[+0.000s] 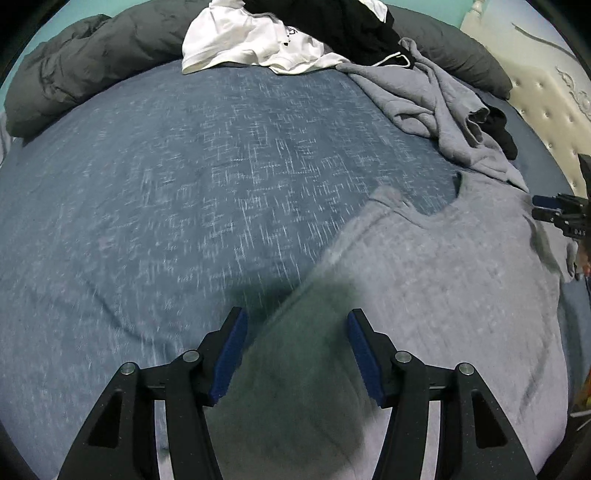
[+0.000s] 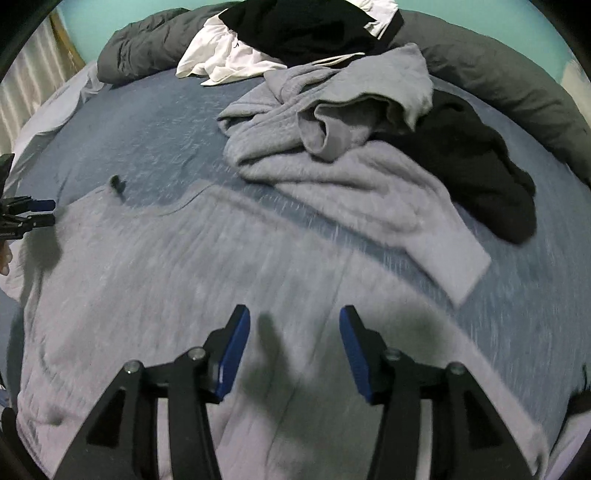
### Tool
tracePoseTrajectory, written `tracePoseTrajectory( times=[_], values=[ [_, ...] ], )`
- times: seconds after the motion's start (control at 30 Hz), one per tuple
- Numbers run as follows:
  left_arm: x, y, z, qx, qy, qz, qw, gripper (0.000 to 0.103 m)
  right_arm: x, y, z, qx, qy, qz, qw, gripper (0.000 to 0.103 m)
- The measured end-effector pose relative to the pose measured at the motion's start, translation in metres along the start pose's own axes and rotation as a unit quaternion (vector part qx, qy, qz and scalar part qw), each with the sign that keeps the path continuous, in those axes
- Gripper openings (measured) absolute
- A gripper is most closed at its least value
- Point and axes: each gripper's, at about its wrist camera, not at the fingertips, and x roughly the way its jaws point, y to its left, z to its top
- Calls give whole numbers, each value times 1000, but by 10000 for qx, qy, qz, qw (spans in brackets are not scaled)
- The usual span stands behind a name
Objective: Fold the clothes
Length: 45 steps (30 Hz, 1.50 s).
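Blue-flecked bed cover [image 1: 177, 192] serves as the work surface. Left gripper [image 1: 297, 354] and right gripper [image 2: 294, 350] both stand wide with nothing between the pads, poised over the flat pale grey knitted sweater [image 2: 155, 280], neckline away. Advise gripping opposite edges together, lifting evenly, clear of the crumpled grey garment [image 2: 332, 140] beyond.

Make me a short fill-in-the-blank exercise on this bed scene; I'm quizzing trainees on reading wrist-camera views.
1. The grey sweatshirt lies spread on a bedsheet coloured ____.
2. Both the left gripper and right gripper have their jaws ____.
3. Atop the white garment lies a garment coloured ____.

Missing words: blue; open; black
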Motion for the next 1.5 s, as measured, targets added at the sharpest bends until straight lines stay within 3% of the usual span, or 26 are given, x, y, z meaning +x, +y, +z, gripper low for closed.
tracePoseTrajectory(
  times=[0.2, 0.33, 0.43, 0.47, 0.57, 0.6, 0.63, 0.7, 0.93, 1.23, 1.33, 1.43, 1.5],
  values=[
    [22, 1, 3, 82, 164, -95, 9998, 60, 30, 3, 22, -264, 79, -94, 9996, 51],
    [31, -2, -2, 260, 215, -26, 9994, 53, 46, 12, 27, -675, 162, -251, 9973, 51],
    [31, -4, -3, 375, 153, -1, 9992, 35, 52, 15, 31, -815, 140, -289, 9962, 51],
    [30, -5, -3, 399, 142, -34, 9991, 16, 55, 16, 32, -857, 156, -276, 9958, 51],
    [28, -12, -5, 628, 69, 132, 9979, 9, 58, 22, 32, -1037, 167, -296, 9940, 49],
    [27, -16, -6, 729, 23, 240, 9971, 8, 58, 23, 31, -1086, 145, -279, 9936, 39],
    [25, -19, -6, 815, -32, 377, 9960, 7, 56, 25, 29, -1107, 104, -199, 9936, 23],
    [19, -25, -5, 918, -149, 620, 9937, 6, 51, 32, 23, -1291, 6, -301, 9912, 3],
    [-18, -28, 21, 1004, -699, 1179, 9855, 6, 16, 24, 18, -1146, -499, -431, 9912, 1],
    [-45, -25, 60, 861, -1199, 1331, 9801, 6, -39, 5, 49, -936, -1224, -715, 9855, 1],
    [-37, -27, 65, 809, -1149, 1298, 9815, 6, -44, 1, 53, -850, -1365, -747, 9841, 1],
    [-5, -28, 65, 834, -707, 1160, 9872, 6, -33, -2, 53, -774, -1327, -717, 9855, 1],
    [18, -26, 61, 775, -462, 1032, 9906, 9, -10, 1, 48, -780, -973, -649, 9901, 1]
  ],
)
